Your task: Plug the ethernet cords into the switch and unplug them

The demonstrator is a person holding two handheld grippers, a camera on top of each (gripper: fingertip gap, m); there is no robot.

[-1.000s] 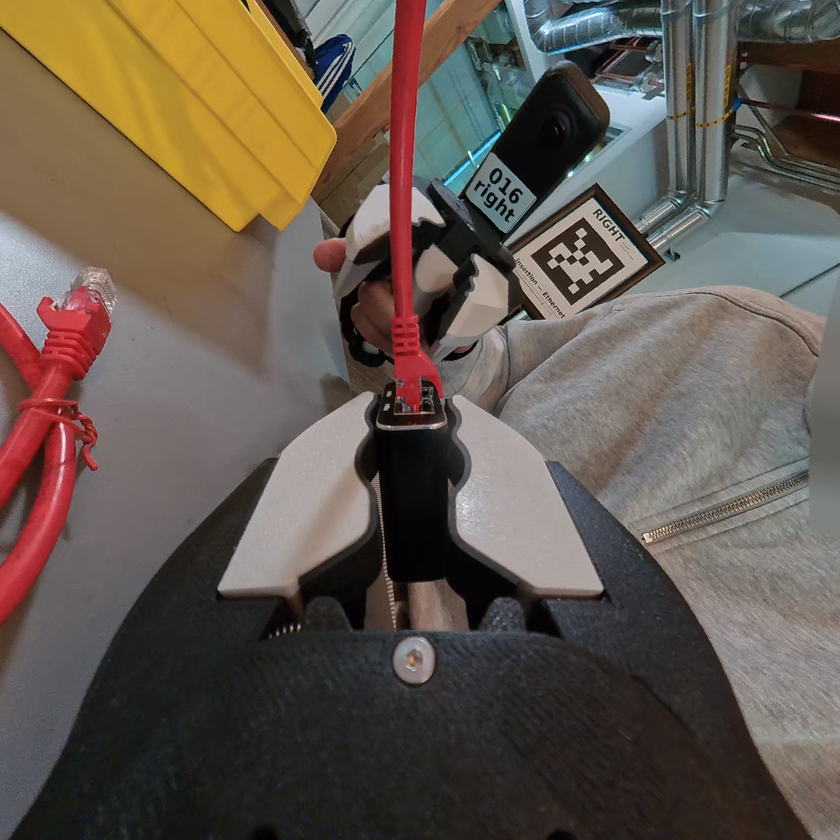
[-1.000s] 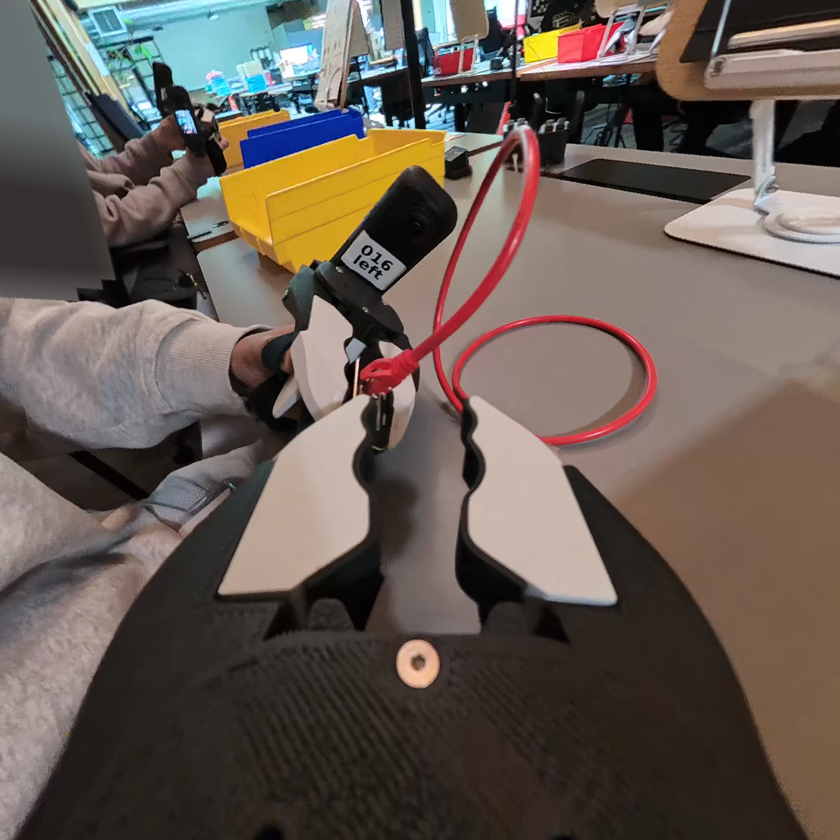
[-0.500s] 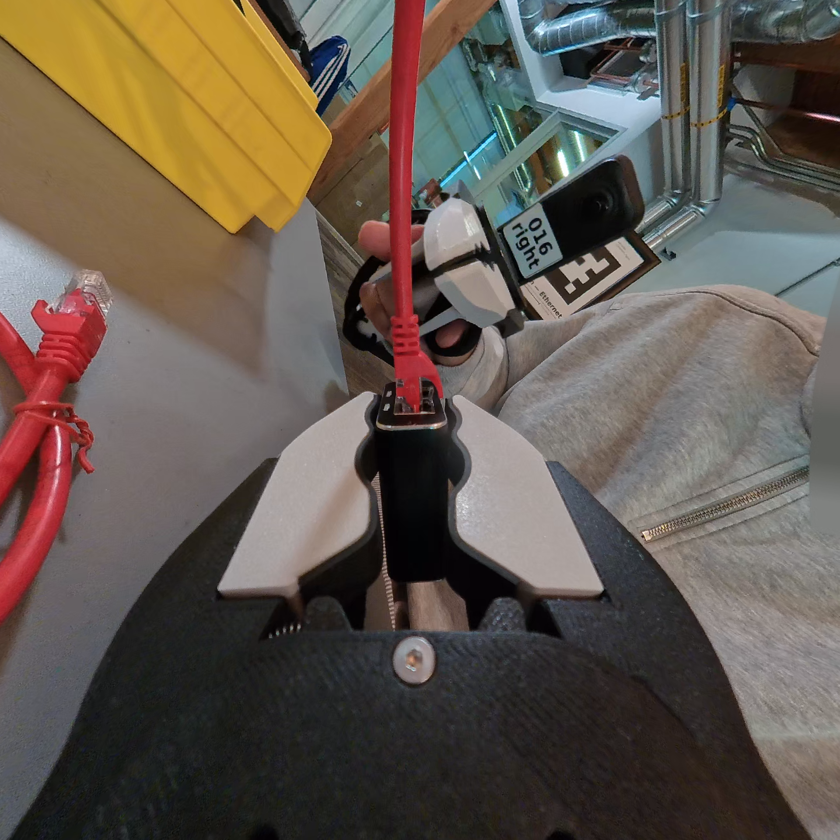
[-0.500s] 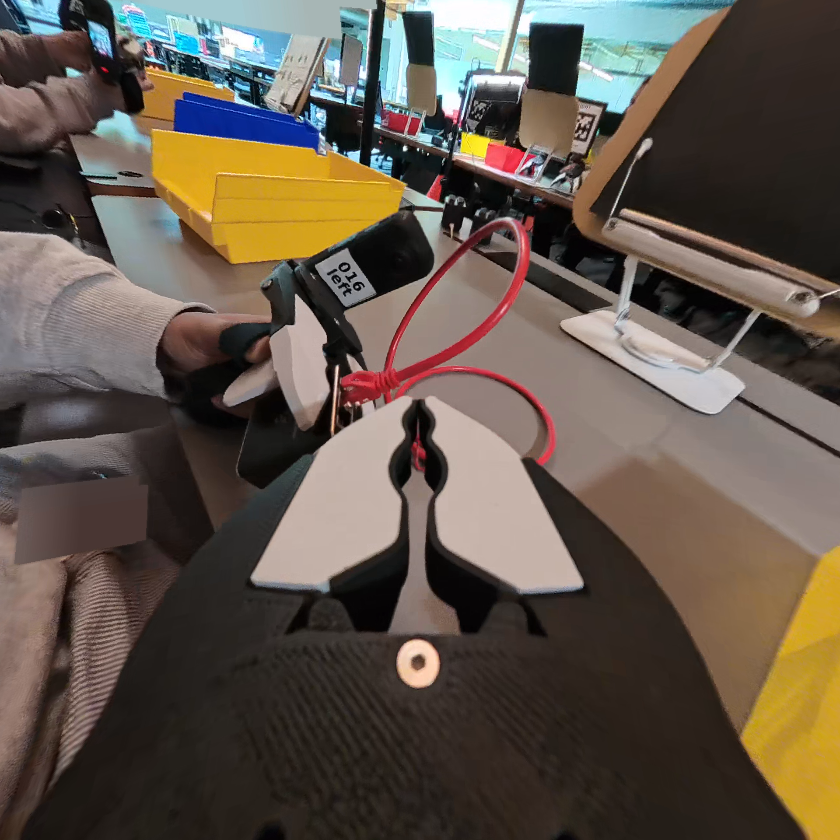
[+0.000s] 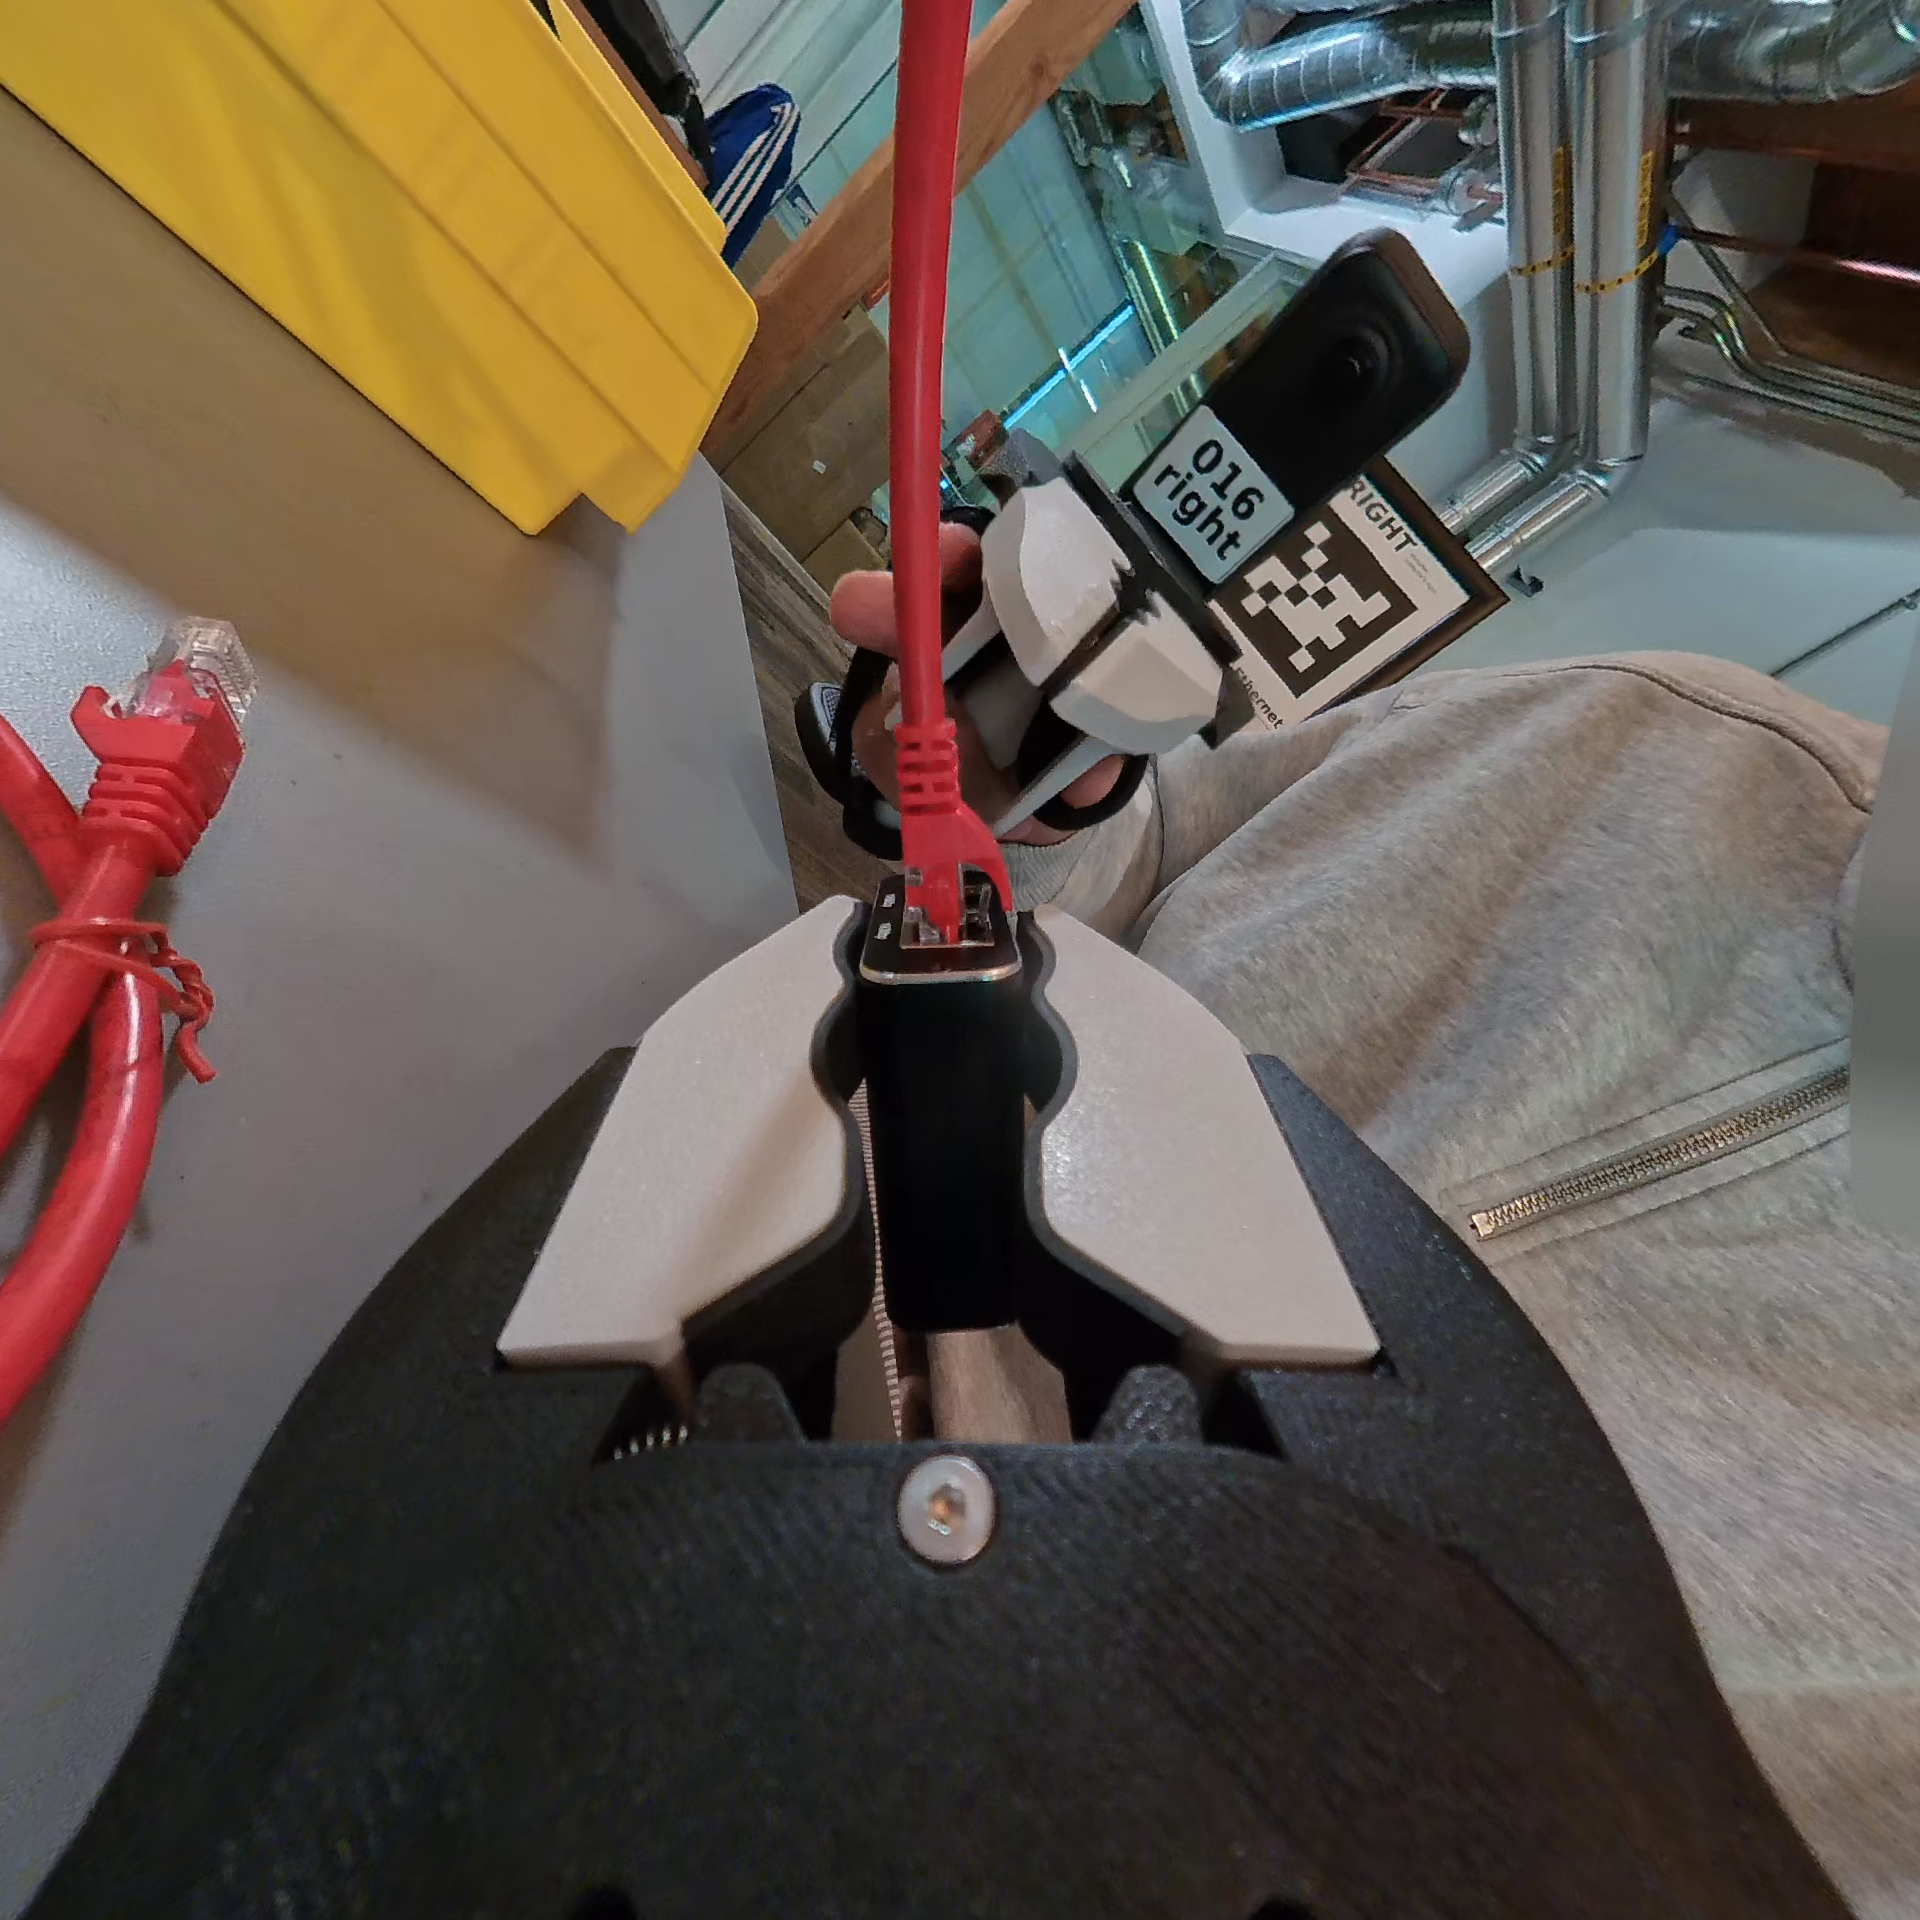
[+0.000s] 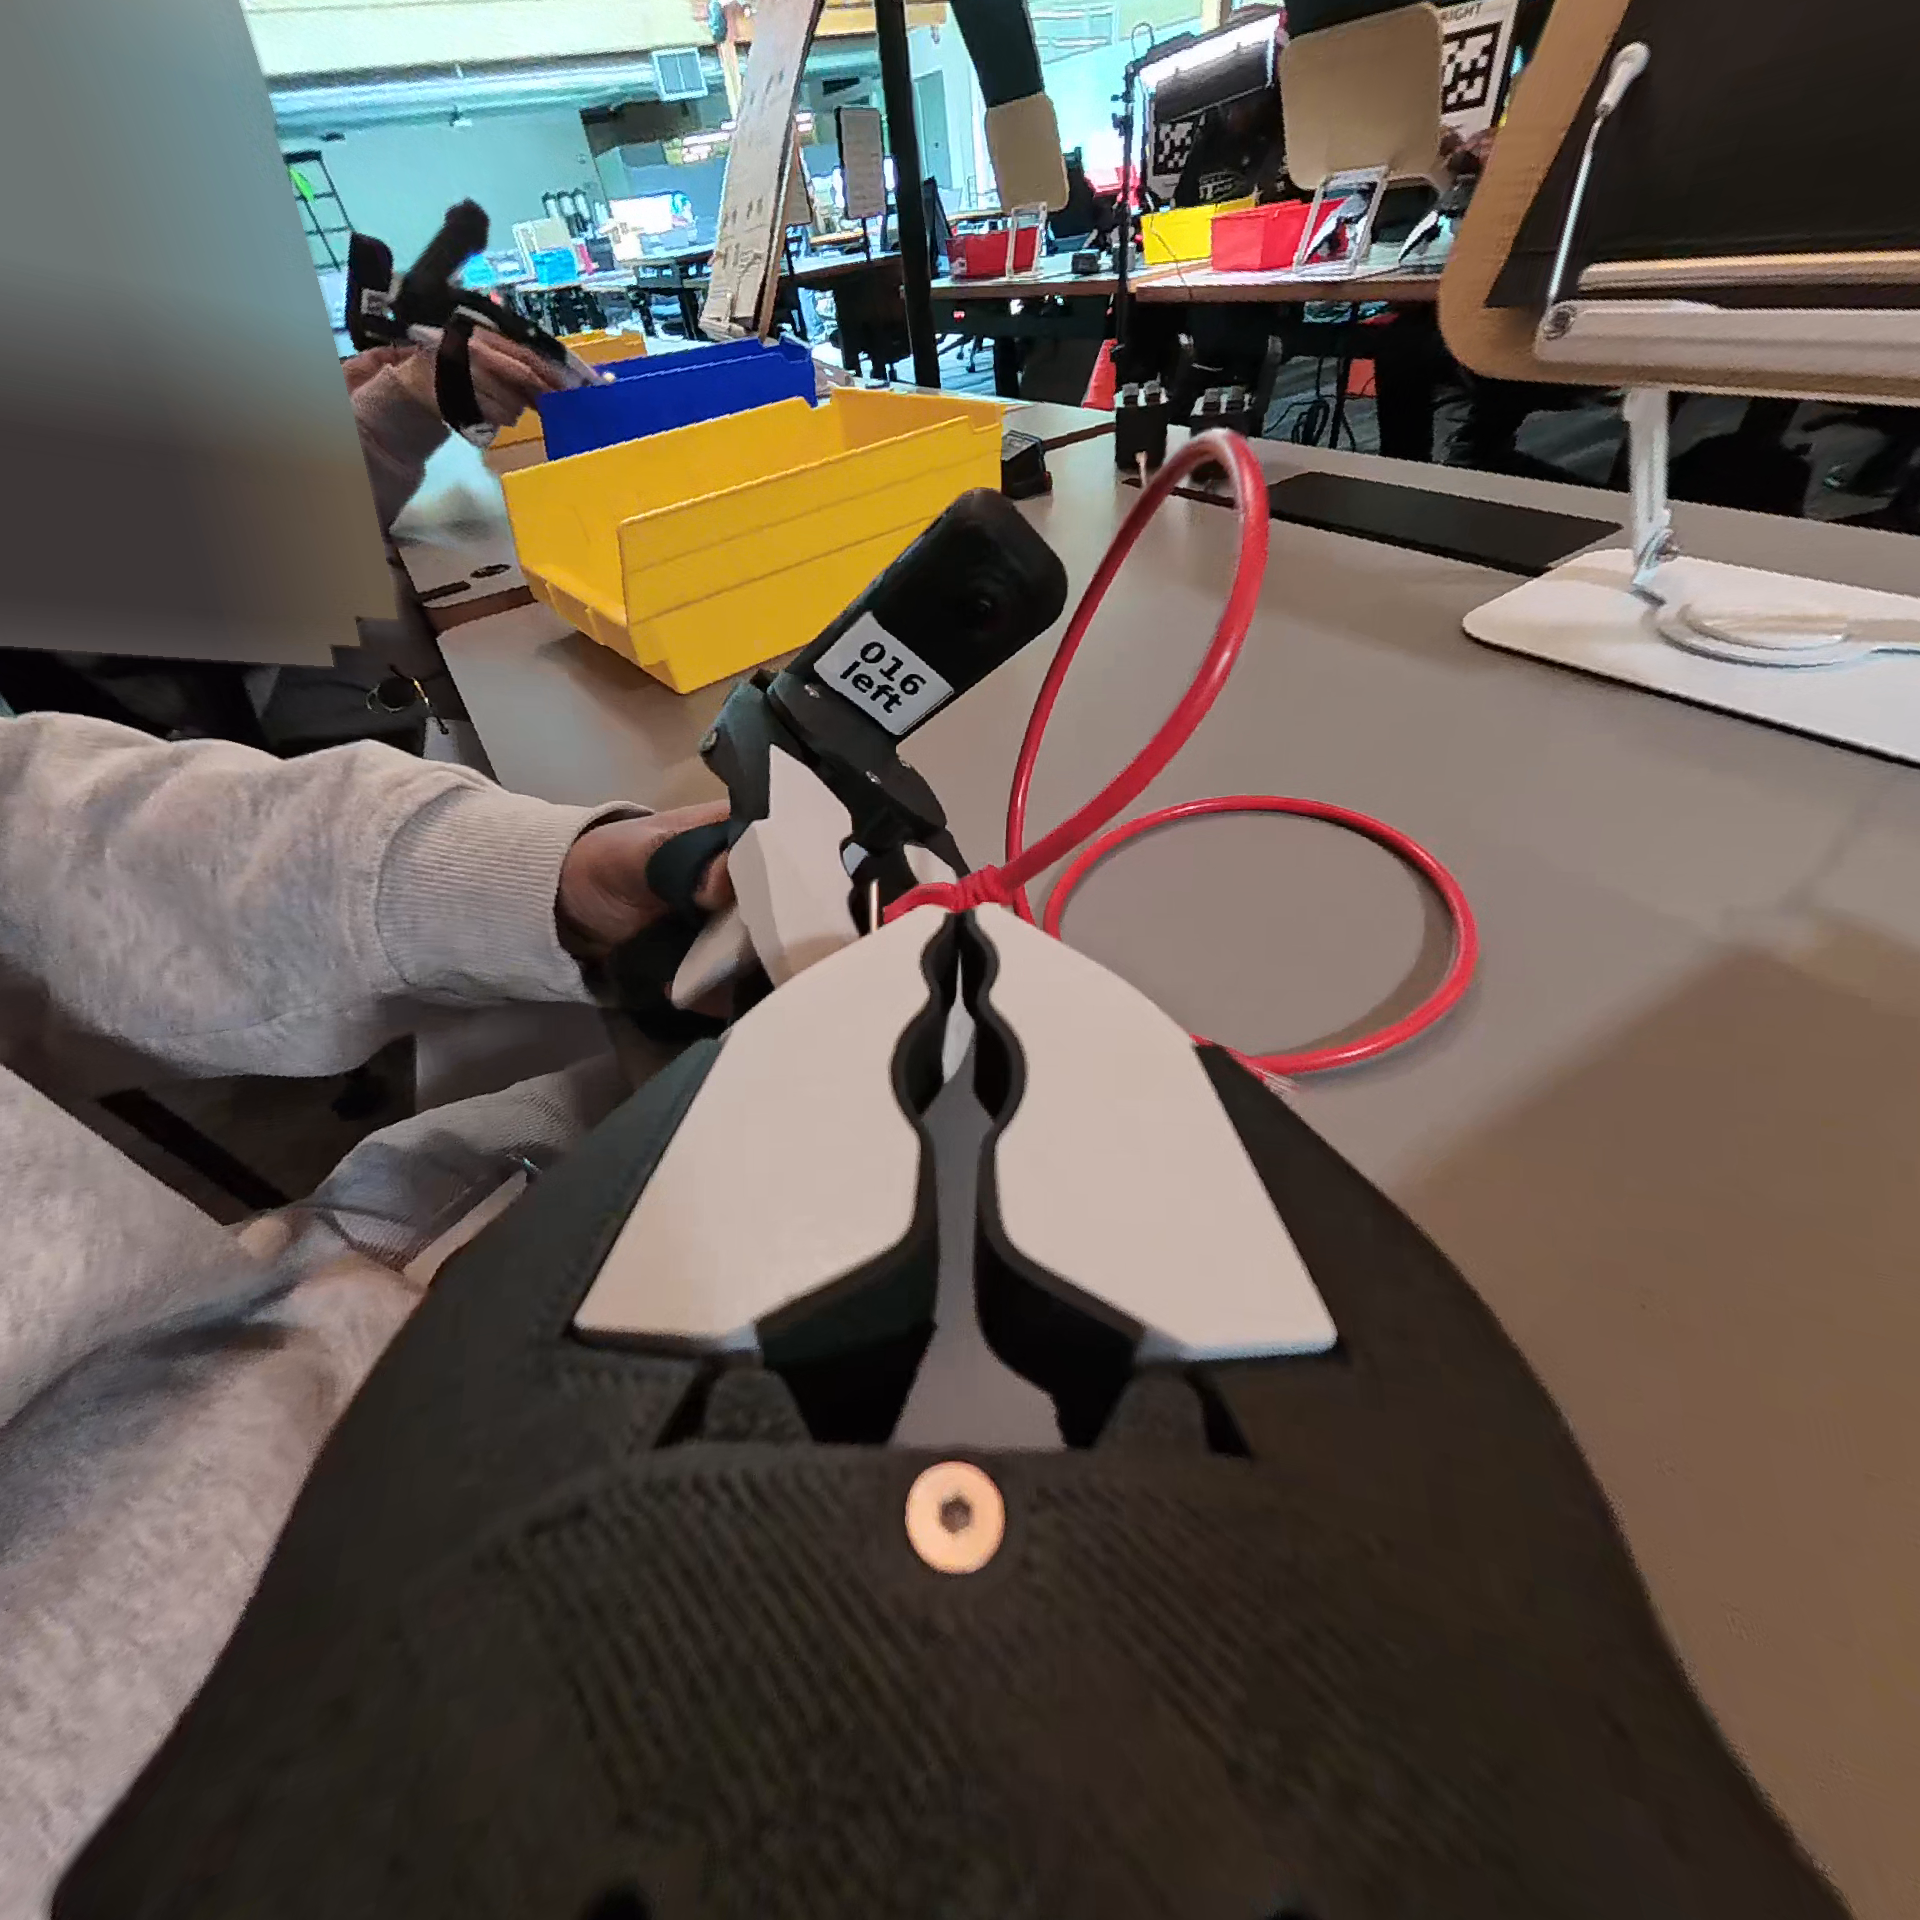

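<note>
L gripper clamped on black switch, both fingers pressed to its sides, port end facing away from cam. Red cord plugged into a port on switch, boot just above port face, cable runs straight up out of frame. Second red plug w/ clear tip lies loose on table at left, its cable looped and tied w/ thin red twist tie. Yellow bin on table behind it. R gripper seen further off beyond switch, held in a hand, cam on top, just beside the upright cord; from this view can't tell if it touches cord. Grey sleeve w/ zipper at right.

R wrist view: R gripper nearly closed, narrow gap at the tips, tips right at the red cord near the plug end; whether it actually pinches cord can't tell, fingers hide contact. L gripper just ahead, held in hand w/ grey sleeve, switch mostly hidden behind it. Cord arcs up in a tall loop then lies in a round loop on table. Yellow bin and blue bin behind, white stand at right.
</note>
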